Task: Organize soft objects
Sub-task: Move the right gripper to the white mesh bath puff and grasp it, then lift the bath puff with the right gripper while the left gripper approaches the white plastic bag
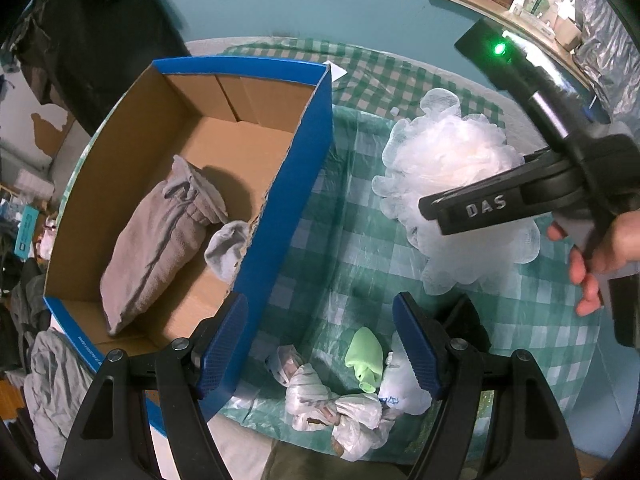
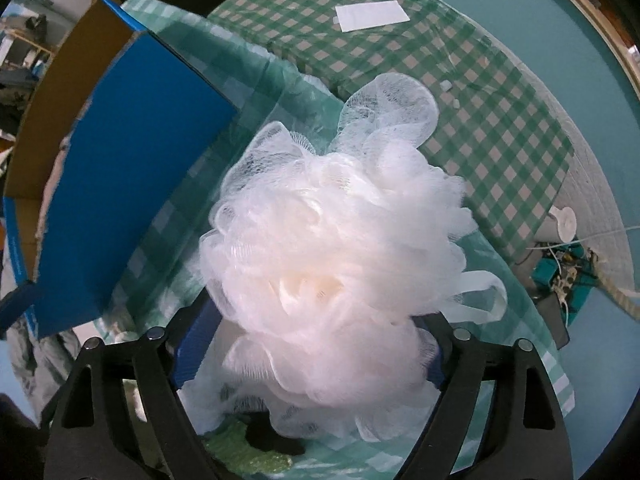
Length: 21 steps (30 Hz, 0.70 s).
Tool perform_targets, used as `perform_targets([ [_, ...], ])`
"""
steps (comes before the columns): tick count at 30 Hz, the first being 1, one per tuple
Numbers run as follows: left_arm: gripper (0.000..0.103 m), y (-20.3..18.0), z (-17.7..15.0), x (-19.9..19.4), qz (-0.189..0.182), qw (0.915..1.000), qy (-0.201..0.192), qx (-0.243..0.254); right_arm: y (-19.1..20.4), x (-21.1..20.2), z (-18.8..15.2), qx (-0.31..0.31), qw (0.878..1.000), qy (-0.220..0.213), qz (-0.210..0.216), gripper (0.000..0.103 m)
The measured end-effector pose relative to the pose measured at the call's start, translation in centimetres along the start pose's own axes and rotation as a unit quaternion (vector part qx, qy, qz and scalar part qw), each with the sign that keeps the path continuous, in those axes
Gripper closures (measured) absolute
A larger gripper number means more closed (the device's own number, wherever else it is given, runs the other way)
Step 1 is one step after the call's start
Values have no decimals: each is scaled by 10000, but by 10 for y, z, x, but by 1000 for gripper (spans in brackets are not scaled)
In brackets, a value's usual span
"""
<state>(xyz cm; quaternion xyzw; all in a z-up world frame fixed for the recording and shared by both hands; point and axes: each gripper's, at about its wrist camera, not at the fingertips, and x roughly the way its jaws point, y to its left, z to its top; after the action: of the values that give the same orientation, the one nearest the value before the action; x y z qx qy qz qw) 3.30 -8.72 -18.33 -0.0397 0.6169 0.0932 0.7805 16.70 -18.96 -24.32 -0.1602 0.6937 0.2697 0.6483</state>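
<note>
1. Grey fleece pouch (image 1: 158, 240) lies inside the blue cardboard box (image 1: 288, 196), its long axis running from the near-left corner toward the drawstring end deeper in; a pale sock (image 1: 226, 248) sits beside it against the box wall.
2. Left gripper (image 1: 320, 344) hangs with jaws spread, straddling the box's right wall; a lime cloth (image 1: 365, 354) and knotted plastic bags (image 1: 332, 404) lie between its pads, untouched.
3. White mesh bath pouf (image 2: 340, 256), roundish with no clear long axis, sits between the spread jaws of the right gripper (image 2: 316, 344), its ribbon loop trailing right.
</note>
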Motion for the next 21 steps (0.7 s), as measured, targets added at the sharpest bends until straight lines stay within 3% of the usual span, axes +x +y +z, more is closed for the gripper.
perform_targets([
  [8,27,-2,1,8,-89,9999,103,-4,-5,21,0,-25,9996,140,-235,11],
  [18,26,-7,-6,10,-125,9997,186,110,-3,35,-4,-222,9980,117,-574,12],
  [21,26,-13,-8,10,-183,9994,243,175,-2,35,-7,-319,9972,28,-681,16],
])
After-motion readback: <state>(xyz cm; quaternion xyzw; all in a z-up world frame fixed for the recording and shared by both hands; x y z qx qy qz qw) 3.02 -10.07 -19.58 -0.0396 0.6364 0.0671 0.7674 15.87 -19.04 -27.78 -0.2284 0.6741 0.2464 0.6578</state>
